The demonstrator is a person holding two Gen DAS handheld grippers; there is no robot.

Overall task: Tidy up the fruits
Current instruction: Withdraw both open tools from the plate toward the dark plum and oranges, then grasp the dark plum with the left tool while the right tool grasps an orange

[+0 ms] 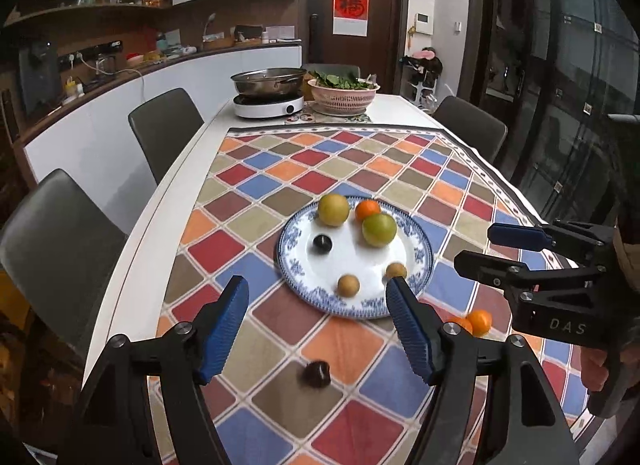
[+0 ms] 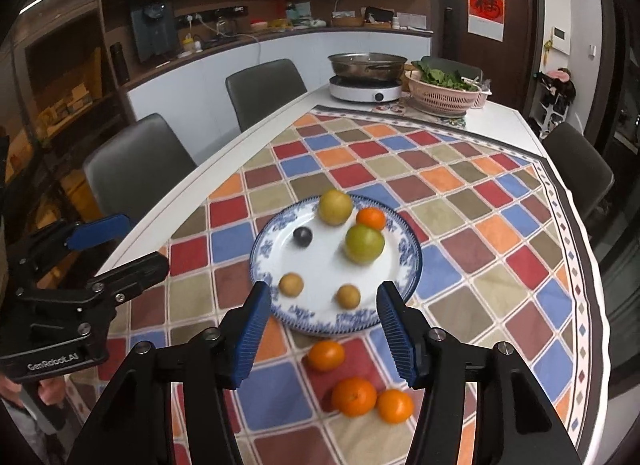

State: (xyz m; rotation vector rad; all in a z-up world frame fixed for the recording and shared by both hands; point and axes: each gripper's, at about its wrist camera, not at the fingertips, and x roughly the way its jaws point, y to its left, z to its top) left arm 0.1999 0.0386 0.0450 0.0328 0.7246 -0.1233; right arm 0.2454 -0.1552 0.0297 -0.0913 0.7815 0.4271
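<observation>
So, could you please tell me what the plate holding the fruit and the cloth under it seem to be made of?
The plate looks like glazed ceramic, possibly porcelain: a glossy white surface with a blue printed pattern around the rim. The cloth seems to be a matte woven or printed fabric; its diamond checks show no shine, and its edge drapes over the table, which looks like smooth white stone or laminate.

Our left claw has black angular arms with silver round screw heads at the joints; its fingers carry ribbed blue pads. Our right claw has the same build: black frame, silver screws, ridged blue pads. Seen from the side, the right body bears "DAS" in pale letters, the left body "GenRobot.AI". Bare skin of a hand shows behind the right body; the dark cuff above it is probably a sleeve.
</observation>
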